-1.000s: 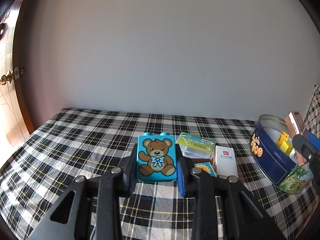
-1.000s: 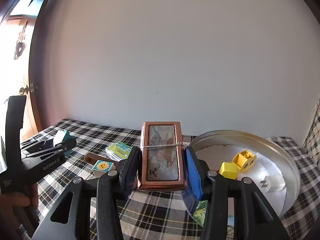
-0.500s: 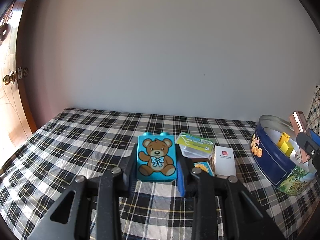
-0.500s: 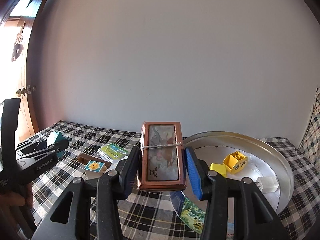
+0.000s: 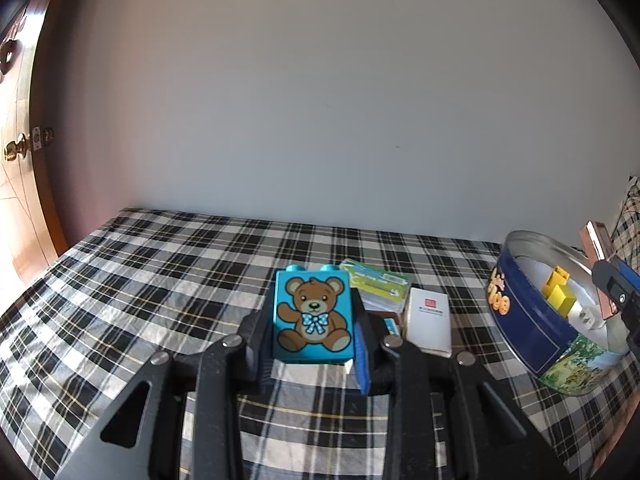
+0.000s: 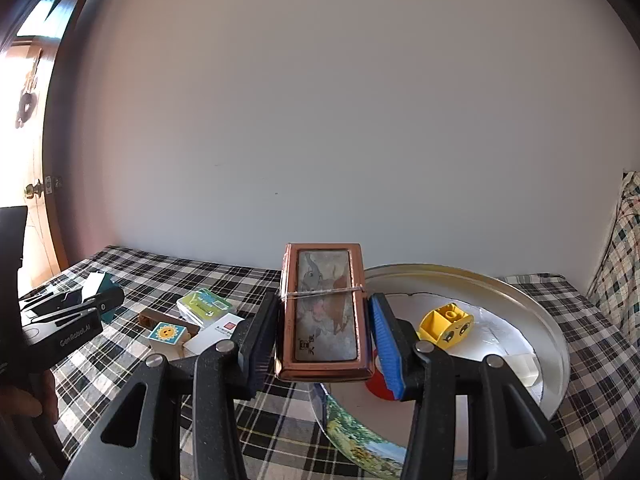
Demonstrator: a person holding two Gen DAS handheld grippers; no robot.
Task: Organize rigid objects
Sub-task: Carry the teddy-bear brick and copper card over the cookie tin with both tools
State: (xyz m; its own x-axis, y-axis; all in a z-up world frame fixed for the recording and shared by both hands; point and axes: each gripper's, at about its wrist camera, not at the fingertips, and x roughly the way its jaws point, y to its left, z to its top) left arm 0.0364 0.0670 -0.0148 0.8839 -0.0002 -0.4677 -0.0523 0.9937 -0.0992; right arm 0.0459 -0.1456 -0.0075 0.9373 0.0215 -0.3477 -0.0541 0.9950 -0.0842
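My left gripper (image 5: 313, 340) is shut on a teal toy block with a teddy bear picture (image 5: 312, 312), held just above the checked bedspread (image 5: 140, 288). My right gripper (image 6: 324, 340) is shut on a copper-framed box (image 6: 325, 304) bound with a rubber band, held at the near left rim of a round blue tin (image 6: 520, 292). Inside the tin lie a yellow block with eyes (image 6: 446, 326), a white block (image 6: 520, 364) and a red piece (image 6: 376, 384). The left wrist view shows the tin (image 5: 532, 336) at the right with the copper box (image 5: 598, 240) over it.
Between the grippers lie a green card pack (image 6: 204, 304), a white box (image 6: 216, 334), a sun-picture block (image 6: 166, 334) and a brown bar (image 6: 160, 316). A plain wall runs along the back. A door with a brass knob (image 5: 18, 148) stands at the left. A checked pillow (image 6: 624, 264) leans at the right.
My right gripper has carried the copper box a little to the right and up, further over the tin. The left gripper and the teddy block have stayed put.
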